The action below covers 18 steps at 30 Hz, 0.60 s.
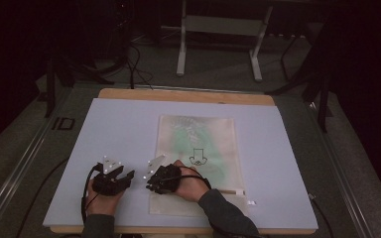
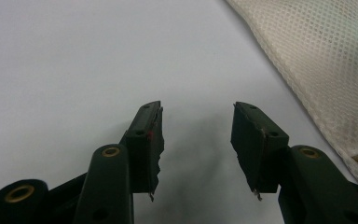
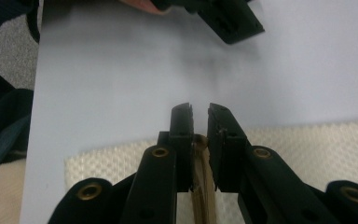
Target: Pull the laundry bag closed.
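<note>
Two hand-held grippers work side by side at the near edge of a desk covered by a pale lavender sheet (image 1: 129, 129), seen from the high view. A cream mesh bag (image 1: 198, 148) lies flat on the sheet right of centre, its long side running away from the person; something green shows faintly through the mesh, and a small black line drawing sits near its middle. The right gripper (image 1: 154, 179) rests over the bag's near left corner, held in the person's right hand (image 1: 191, 184), a dark sleeve trailing back to the desk edge. In the right gripper view its jaws stand nearly together, pinched on a tan zipper strip (image 3: 201, 179) at the bag's edge, with white mesh spreading to both sides. The left gripper (image 1: 124, 177) sits just beside it on bare sheet, close to the bag's left edge but apart from it. In the left gripper view its jaws stand well apart with nothing between them, the bag's mesh crossing the upper right corner. Beyond the desk, a white metal frame (image 1: 218, 29) stands on a dark floor.
</note>
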Each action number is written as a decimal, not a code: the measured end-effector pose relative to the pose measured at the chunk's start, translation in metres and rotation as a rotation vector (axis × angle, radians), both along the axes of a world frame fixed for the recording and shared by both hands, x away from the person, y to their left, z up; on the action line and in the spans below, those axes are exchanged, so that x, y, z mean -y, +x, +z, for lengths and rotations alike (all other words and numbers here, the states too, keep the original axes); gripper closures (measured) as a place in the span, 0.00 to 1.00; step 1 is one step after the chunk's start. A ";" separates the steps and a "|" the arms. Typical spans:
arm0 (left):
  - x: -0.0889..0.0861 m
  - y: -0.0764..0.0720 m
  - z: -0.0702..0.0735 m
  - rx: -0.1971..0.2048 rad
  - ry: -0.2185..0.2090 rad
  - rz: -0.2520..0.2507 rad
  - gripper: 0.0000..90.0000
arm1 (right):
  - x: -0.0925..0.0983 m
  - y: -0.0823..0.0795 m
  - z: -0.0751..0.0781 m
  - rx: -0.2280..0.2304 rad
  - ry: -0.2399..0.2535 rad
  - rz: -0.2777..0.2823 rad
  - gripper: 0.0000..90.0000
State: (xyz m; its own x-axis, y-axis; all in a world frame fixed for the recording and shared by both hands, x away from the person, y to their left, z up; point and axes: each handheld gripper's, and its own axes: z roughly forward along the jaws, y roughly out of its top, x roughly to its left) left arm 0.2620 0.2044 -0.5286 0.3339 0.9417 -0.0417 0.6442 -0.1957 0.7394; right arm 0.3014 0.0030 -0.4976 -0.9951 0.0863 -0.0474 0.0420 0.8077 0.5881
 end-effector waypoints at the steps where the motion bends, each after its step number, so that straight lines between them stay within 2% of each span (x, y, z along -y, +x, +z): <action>1: 0.000 0.000 0.000 0.001 0.000 0.000 0.59 | 0.002 0.000 0.000 -0.001 -0.002 0.000 0.90; 9: 0.001 0.000 0.000 0.003 -0.001 0.001 0.59 | 0.014 0.003 -0.007 -0.033 -0.015 -0.015 0.90; 13: 0.001 -0.001 0.000 0.004 -0.001 0.001 0.59 | 0.018 0.005 -0.011 -0.059 -0.021 -0.021 0.85; 18: 0.001 -0.001 0.001 0.009 0.001 -0.007 0.59 | 0.022 0.009 -0.015 -0.084 -0.031 -0.035 0.85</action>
State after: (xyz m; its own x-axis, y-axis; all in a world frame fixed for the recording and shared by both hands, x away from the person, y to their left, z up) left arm 0.2606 0.2029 -0.5274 0.3405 0.9395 -0.0374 0.6361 -0.2009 0.7450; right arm 0.3105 -0.0193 -0.5129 -0.9922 0.1207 0.0326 0.1184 0.8227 0.5560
